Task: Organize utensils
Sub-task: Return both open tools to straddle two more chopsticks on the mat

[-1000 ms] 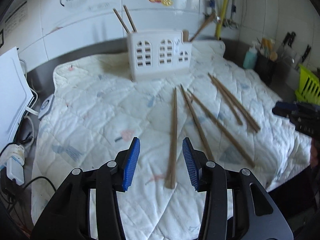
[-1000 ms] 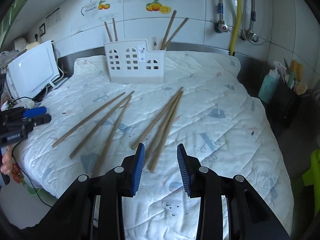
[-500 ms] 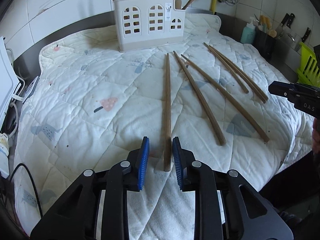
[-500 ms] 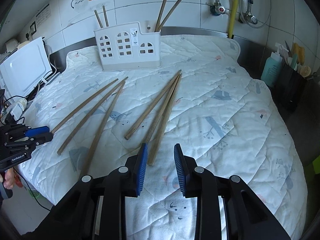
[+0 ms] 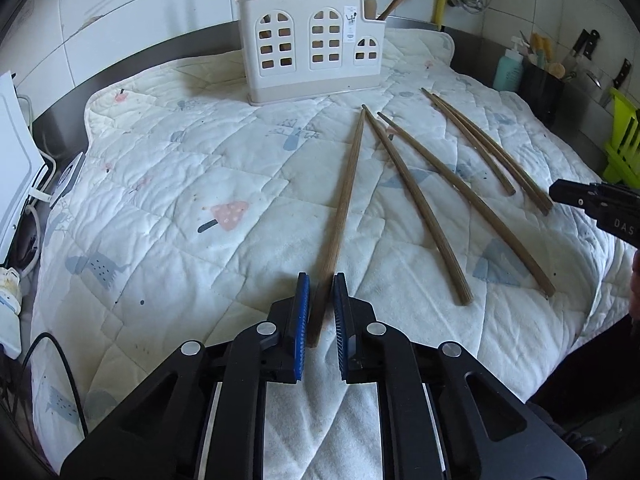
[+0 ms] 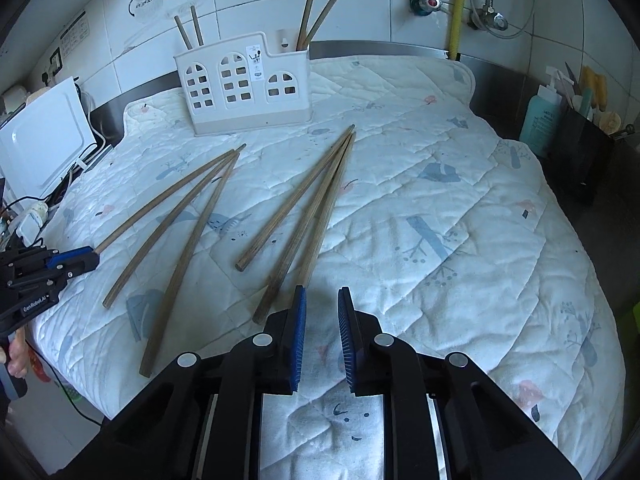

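Observation:
Several long brown chopsticks lie fanned out on a white quilted mat [image 5: 180, 168]. The leftmost chopstick [image 5: 344, 196] has its near end between the blue pads of my left gripper [image 5: 321, 280], whose jaws are closing and touch it on both sides. My right gripper [image 6: 322, 292] is closing too, but only mat shows between its pads. The rightmost chopstick [image 6: 324, 208] ends at, and is hidden behind, its left fingertip [image 6: 300, 300]. A white utensil holder [image 5: 312, 48] at the back holds a few upright chopsticks.
A white appliance [image 6: 40, 140] and cables sit beside the mat's left edge. A black utensil pot [image 6: 580, 160] and a teal bottle [image 6: 540, 120] stand on the right, near a green rack [image 5: 624, 140]. A tiled wall with pipes is behind the holder.
Both grippers have sunk toward the mat and their jaws have narrowed. The left pads have come in around the near end of the leftmost chopstick.

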`<action>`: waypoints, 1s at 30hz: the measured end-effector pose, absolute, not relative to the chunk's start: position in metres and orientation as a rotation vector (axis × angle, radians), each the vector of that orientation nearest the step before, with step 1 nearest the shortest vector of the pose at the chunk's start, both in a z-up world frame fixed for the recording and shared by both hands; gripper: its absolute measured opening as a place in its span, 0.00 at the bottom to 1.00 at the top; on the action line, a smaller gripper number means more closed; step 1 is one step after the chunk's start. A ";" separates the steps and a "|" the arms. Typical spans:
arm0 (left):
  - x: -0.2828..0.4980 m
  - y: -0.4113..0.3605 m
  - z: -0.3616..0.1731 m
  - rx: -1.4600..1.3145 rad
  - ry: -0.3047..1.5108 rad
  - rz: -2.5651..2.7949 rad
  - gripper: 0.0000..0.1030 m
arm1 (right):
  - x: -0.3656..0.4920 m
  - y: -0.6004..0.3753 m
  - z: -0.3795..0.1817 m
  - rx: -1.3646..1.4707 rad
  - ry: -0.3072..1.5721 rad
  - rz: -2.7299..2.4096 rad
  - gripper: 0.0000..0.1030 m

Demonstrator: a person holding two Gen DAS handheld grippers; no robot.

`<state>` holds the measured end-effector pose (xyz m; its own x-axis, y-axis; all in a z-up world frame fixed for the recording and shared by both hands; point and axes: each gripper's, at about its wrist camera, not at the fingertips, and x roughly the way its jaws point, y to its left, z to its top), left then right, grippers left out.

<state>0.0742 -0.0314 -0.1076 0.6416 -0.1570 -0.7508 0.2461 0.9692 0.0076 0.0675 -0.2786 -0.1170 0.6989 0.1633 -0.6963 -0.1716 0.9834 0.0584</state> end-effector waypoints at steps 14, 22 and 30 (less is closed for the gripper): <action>0.074 -0.027 -0.109 0.081 0.850 -0.237 0.11 | 0.076 -0.262 -0.127 -0.034 0.802 0.198 0.16; 0.071 -0.024 -0.109 0.056 0.849 -0.235 0.13 | 0.078 -0.264 -0.128 -0.050 0.794 0.142 0.12; 0.066 -0.023 -0.111 0.019 0.831 -0.227 0.14 | 0.082 -0.264 -0.130 -0.038 0.778 0.141 0.11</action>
<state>0.0664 -0.0225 -0.1108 0.6513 -0.1921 -0.7341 0.2071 0.9757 -0.0716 0.0817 -0.2637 -0.1296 0.7035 0.1130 -0.7016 -0.1411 0.9898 0.0180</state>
